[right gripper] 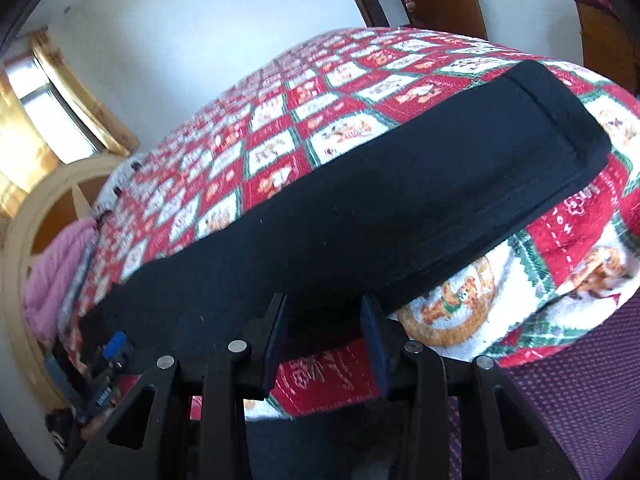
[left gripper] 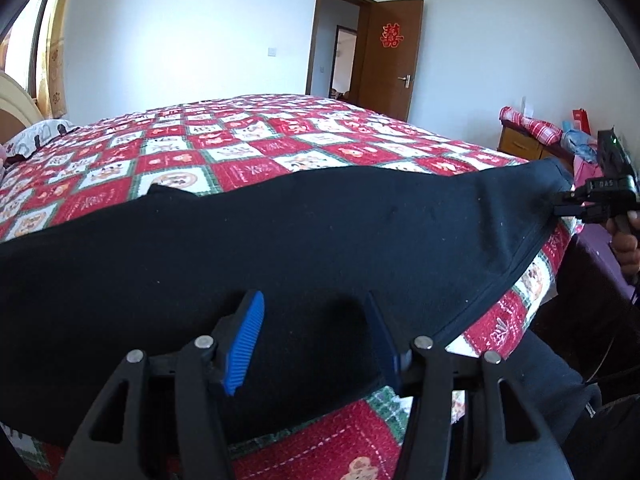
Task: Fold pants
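Black pants (left gripper: 280, 232) lie along our quilt's (left gripper: 240, 140) near edge; both claws, left (left gripper: 316, 340) and right (right gripper: 324, 336), gape apart; far door (left gripper: 394, 60) bears red "囍".

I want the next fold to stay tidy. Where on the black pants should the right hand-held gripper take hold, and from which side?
Probably at the hemmed end of the pants, near its front corner. The cloth lies flat on the quilt, and that stitched edge is thicker and faces the bedside, so slide one finger under from the near side.
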Motion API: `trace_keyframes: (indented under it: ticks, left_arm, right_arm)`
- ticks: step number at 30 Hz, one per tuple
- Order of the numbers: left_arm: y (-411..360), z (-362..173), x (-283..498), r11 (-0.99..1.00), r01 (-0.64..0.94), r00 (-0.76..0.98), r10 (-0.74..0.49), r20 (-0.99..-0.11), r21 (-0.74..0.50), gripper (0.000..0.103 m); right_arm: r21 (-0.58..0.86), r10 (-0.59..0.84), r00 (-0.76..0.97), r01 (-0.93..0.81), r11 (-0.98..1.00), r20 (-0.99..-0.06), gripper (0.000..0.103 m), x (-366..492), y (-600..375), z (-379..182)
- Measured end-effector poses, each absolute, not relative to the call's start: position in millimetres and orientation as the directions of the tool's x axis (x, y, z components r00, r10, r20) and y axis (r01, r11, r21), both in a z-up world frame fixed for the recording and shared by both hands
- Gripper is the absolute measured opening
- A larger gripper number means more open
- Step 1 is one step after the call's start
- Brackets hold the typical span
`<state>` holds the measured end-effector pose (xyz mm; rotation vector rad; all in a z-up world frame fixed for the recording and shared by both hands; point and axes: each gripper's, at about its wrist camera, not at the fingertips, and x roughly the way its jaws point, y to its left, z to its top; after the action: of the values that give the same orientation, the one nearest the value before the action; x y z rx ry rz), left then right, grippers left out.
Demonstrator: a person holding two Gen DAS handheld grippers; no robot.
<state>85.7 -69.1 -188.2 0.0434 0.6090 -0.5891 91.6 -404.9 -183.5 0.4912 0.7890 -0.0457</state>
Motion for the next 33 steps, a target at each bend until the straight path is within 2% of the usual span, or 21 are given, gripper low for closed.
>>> trace_keyframes:
  ticks: [2,4,6,9,12,19,26,29,33]
  left_arm:
    - [-68,-189,85,0.836,0.531,0.666,-0.513,-0.542,-0.139,0.056]
    - [-67,-190,85,0.835,0.530,0.670,-0.519,-0.531,-0.147,0.056]
    - [-66,-191,85,0.833,0.531,0.673,-0.525,-0.522,-0.154,0.056]
    - [-63,-192,85,0.827,0.534,0.669,-0.539,-0.512,-0.174,0.056]
    - [-60,-192,86,0.822,0.536,0.664,-0.552,-0.504,-0.195,0.056]
    - [-62,-193,85,0.825,0.534,0.669,-0.547,-0.504,-0.186,0.056]
    - [-61,-193,85,0.820,0.540,0.665,-0.554,-0.500,-0.191,0.058]
    - [-61,-194,85,0.819,0.541,0.664,-0.556,-0.500,-0.192,0.058]
    - [-63,-194,84,0.820,0.543,0.665,-0.553,-0.502,-0.183,0.060]
  right_arm:
    - [0.412,0.139,0.721,0.217,0.885,-0.679,0.039,92,-403,-186]
    - [0.422,0.137,0.737,0.214,0.881,-0.662,0.030,92,-403,-185]
    - [0.454,0.141,0.753,0.227,0.861,-0.643,0.013,89,-411,-186]
    - [0.513,0.160,0.762,0.251,0.821,-0.628,0.003,86,-425,-193]
    - [0.554,0.190,0.768,0.245,0.796,-0.612,0.002,83,-429,-192]
    - [0.500,0.152,0.795,0.209,0.840,-0.587,0.002,68,-418,-161]
    - [0.480,0.137,0.734,0.279,0.832,-0.665,0.002,76,-432,-190]
    - [0.506,0.163,0.738,0.267,0.820,-0.655,0.004,76,-436,-187]
    - [0.472,0.067,0.758,0.332,0.817,-0.649,0.005,59,-455,-171]
